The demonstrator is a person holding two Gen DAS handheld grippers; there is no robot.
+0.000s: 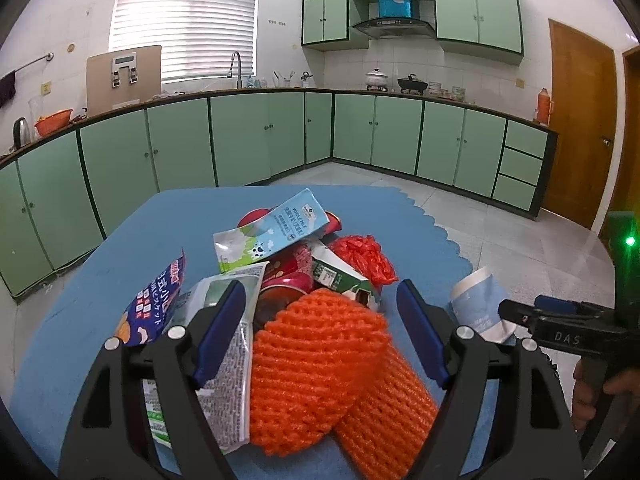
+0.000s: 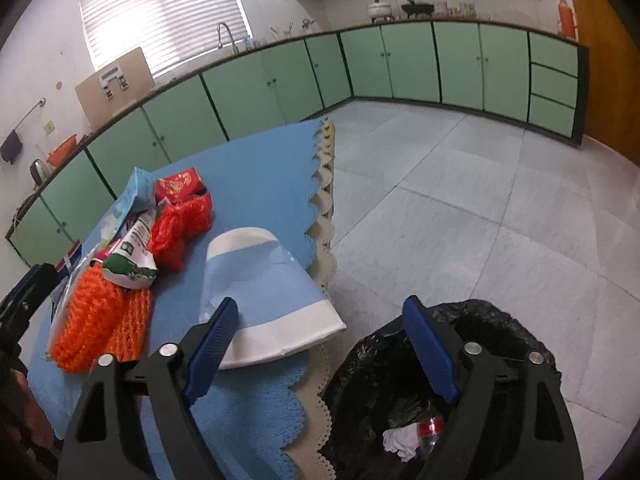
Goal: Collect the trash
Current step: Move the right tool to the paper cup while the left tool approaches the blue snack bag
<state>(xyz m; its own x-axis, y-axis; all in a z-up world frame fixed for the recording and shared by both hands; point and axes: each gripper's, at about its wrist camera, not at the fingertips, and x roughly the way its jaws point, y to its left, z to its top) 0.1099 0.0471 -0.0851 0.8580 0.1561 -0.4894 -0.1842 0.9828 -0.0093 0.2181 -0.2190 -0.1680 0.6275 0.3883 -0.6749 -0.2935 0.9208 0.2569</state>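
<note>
Orange foam netting [image 1: 320,364] lies nearest on the blue tablecloth [image 1: 120,280], at the near end of a heap of trash. Behind it are a printed plastic wrapper [image 1: 224,360], a dark blue snack bag [image 1: 154,300], a red tin [image 1: 280,276], a milk carton [image 1: 276,232] and a crumpled red net [image 1: 364,256].

The left gripper [image 1: 320,328] hangs over the netting with its jaws wide; both blue pads stand clear of the netting between them, gripping nothing.

To the right of the heap, apart from it, a pale blue and white paper cup [image 2: 264,292] lies on its side at the table's near right edge. The right gripper [image 2: 320,352] is also spread wide and empty, its left pad over the cup, its right pad over a bin lined with a black bag [image 2: 492,320] just off the table. A small bottle [image 2: 430,432] and a white crumpled scrap [image 2: 400,440] lie in the bin.
</note>
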